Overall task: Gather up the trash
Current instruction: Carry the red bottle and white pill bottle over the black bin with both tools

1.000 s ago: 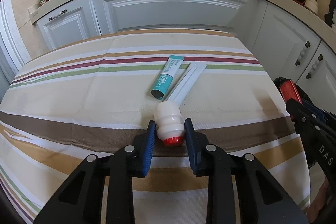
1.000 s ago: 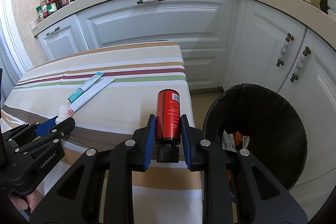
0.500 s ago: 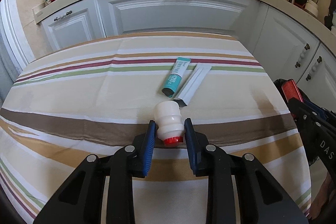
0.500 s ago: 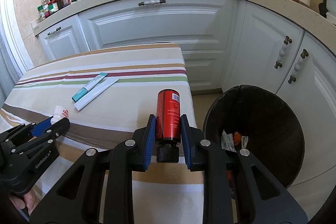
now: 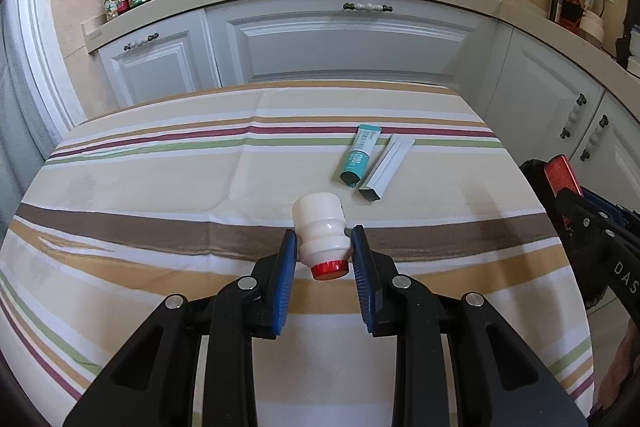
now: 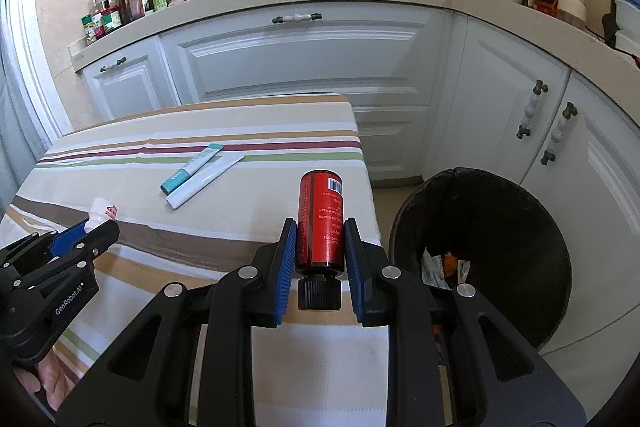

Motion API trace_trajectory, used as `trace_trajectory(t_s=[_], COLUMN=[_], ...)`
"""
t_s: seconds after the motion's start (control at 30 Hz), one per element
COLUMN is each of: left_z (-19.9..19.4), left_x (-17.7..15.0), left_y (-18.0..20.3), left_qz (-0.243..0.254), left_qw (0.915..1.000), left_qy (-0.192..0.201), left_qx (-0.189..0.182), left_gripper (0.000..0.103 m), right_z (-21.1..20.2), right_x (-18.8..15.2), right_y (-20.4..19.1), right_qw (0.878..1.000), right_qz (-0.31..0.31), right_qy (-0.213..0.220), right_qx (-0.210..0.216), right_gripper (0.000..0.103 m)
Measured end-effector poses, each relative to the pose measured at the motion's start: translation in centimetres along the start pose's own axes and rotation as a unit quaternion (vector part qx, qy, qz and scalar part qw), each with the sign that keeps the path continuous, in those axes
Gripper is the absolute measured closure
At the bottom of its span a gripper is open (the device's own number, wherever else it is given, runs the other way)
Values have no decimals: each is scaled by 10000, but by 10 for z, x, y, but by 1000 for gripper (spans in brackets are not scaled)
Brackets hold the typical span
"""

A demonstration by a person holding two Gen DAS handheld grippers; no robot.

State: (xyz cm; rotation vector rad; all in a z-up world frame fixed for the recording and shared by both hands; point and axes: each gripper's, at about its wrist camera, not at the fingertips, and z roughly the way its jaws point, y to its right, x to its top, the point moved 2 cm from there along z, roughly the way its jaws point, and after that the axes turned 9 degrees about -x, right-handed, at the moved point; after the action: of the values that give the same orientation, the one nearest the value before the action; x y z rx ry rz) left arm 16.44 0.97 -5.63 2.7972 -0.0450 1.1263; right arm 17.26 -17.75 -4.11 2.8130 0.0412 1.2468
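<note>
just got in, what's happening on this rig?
A person is clearing trash off a striped table with a tool in each hand. The left tool is shut on a small white bottle with a red cap, held above the cloth. The right tool is shut on a red bottle, near the table's edge beside the black bin, which already holds some scraps. A teal tube and a white box lie side by side on the table, not yet collected.

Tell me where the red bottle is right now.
The red bottle is clamped in the right gripper, black cap toward the camera, held over the table's right edge, just left of the black trash bin.
</note>
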Motion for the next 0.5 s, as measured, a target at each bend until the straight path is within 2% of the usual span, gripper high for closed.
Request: trace_trajectory(t_s=[0.5], left_z=[-39], left_x=[-8], left_y=[10], left_qz=[102], left_qw=[9994], left_qy=[300], left_qx=[-111], left_gripper=[74], right_z=[-39], right_x=[-12], right_y=[12], right_qw=[9997], right_qz=[59], right_qy=[208], right_qx=[-132], right_gripper=[80])
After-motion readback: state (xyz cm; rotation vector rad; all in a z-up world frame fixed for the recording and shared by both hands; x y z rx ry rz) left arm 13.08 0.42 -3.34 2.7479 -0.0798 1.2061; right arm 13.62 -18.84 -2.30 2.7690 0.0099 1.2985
